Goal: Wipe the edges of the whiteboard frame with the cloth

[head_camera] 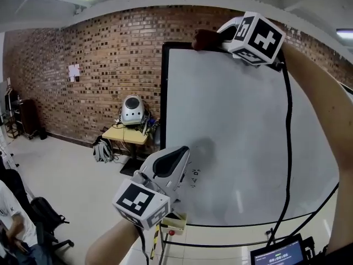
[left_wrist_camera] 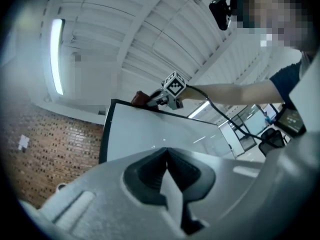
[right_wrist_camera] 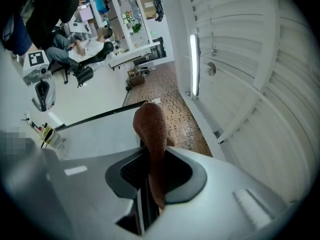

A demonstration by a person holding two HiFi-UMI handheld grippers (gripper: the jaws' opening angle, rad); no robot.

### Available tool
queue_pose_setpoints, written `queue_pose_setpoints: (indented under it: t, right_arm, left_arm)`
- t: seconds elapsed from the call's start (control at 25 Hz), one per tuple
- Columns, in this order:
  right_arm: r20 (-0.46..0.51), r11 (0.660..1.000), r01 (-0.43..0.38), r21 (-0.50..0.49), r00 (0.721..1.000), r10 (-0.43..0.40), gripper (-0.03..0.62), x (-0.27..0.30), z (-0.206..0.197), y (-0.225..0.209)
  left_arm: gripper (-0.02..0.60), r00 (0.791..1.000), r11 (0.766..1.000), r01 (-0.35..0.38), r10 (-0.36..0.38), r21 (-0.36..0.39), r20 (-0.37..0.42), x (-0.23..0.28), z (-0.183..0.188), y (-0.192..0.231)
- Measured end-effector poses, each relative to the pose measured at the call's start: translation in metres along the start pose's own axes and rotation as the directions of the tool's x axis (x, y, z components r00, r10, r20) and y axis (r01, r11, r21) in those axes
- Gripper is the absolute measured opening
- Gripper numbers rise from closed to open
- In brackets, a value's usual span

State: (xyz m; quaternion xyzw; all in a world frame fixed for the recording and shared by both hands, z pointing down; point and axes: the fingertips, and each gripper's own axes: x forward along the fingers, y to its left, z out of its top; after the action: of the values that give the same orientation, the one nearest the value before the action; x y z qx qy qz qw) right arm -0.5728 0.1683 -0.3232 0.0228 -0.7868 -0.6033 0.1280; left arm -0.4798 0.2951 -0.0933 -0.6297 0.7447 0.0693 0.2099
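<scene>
A large whiteboard (head_camera: 242, 137) with a thin black frame (head_camera: 164, 93) stands before a brick wall. A reddish-brown cloth (head_camera: 205, 39) rests on the frame's top edge near the top left corner, and my right gripper (head_camera: 218, 42) is shut on it. In the right gripper view the cloth (right_wrist_camera: 152, 134) sticks out from between the jaws, over the black frame edge (right_wrist_camera: 95, 117). My left gripper (head_camera: 179, 158) is shut and holds nothing, low in front of the board's lower left part. The left gripper view shows the board (left_wrist_camera: 150, 134), the cloth (left_wrist_camera: 141, 99) and the right gripper (left_wrist_camera: 150, 102) up at the top edge.
A small yellow table (head_camera: 129, 134) with a round white device (head_camera: 132, 110) stands left of the board, a bag (head_camera: 102, 149) beside it. A black cable (head_camera: 287, 148) hangs across the board from my right arm. A screen (head_camera: 280, 253) sits at the bottom right. A seated person (head_camera: 14, 225) is at the far left.
</scene>
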Motion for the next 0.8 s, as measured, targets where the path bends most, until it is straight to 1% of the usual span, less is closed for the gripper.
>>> queue_pose_setpoints:
  t: [0.08, 0.2, 0.36, 0.44, 0.56, 0.8]
  right_arm:
    - [-0.014, 1.000, -0.001, 0.016, 1.000, 0.001, 0.069, -0.010, -0.013, -0.006]
    - [-0.048, 1.000, 0.005, 0.012, 0.999, -0.004, 0.069, -0.022, -0.034, -0.011]
    - [-0.088, 1.000, 0.007, 0.006, 0.996, -0.007, 0.069, -0.042, -0.070, -0.020]
    - [-0.105, 1.000, 0.008, 0.002, 0.994, -0.008, 0.069, -0.053, -0.089, -0.026]
    - [-0.124, 1.000, 0.012, -0.007, 0.992, -0.013, 0.069, -0.069, -0.113, -0.030]
    - [-0.135, 1.000, 0.018, -0.004, 0.991, -0.019, 0.069, -0.084, -0.149, -0.020]
  left_arm:
    - [0.005, 1.000, 1.000, 0.014, -0.013, -0.021, 0.009, 0.007, 0.002, -0.006]
    - [0.005, 0.999, 0.999, 0.039, -0.039, -0.038, 0.007, 0.022, 0.003, -0.019]
    - [0.005, 0.997, 0.997, 0.079, -0.079, -0.007, -0.008, 0.042, 0.006, -0.046]
    - [0.005, 0.996, 0.996, 0.084, -0.083, 0.004, -0.008, 0.052, 0.012, -0.059]
    - [0.004, 0.997, 0.997, 0.079, -0.079, -0.001, 0.004, 0.066, 0.019, -0.076]
    - [0.003, 0.994, 0.993, 0.111, -0.111, 0.025, 0.000, 0.080, 0.013, -0.110]
